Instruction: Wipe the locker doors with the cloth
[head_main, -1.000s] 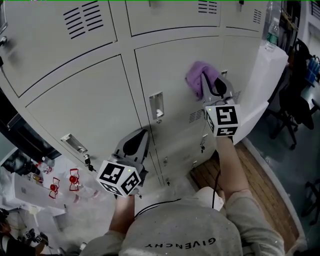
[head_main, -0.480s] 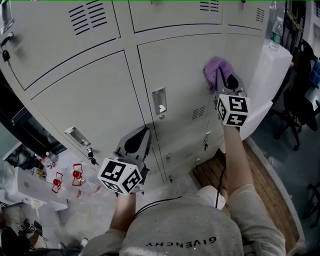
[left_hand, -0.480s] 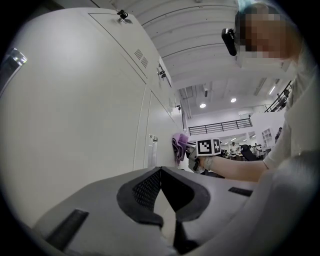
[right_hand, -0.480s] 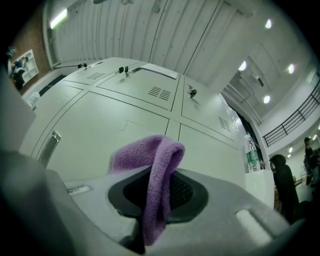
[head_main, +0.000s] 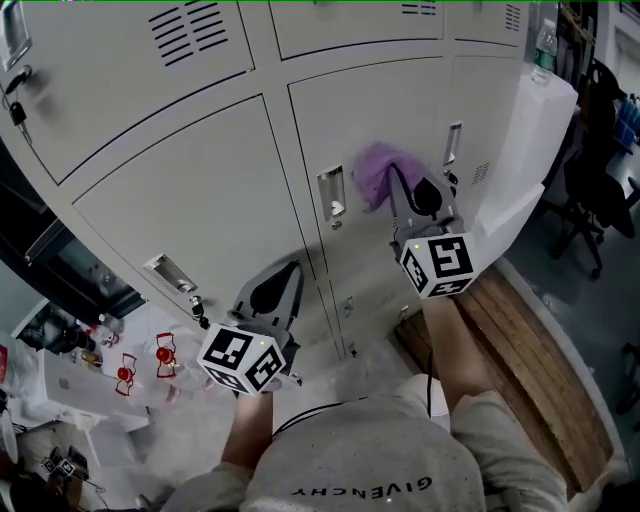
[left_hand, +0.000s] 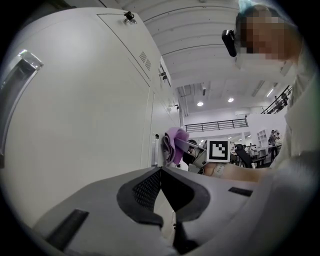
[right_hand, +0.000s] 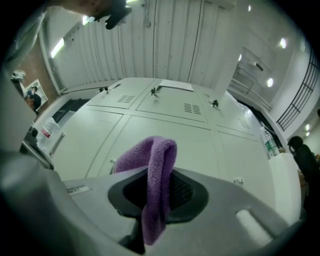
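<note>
Right gripper jaws pinch the purple cloth, a fold standing up between them. Its bunched end is pressed on the locker door just right of the recessed handle, where half a second ago it sat higher and well right of that handle, near the door's far edge. So the stroke has swept down-left across the panel; wiping looks under way, with doors left of the handle likely still to do. Left gripper jaws are pressed together on nothing, low and left of the handle, idle.
</note>
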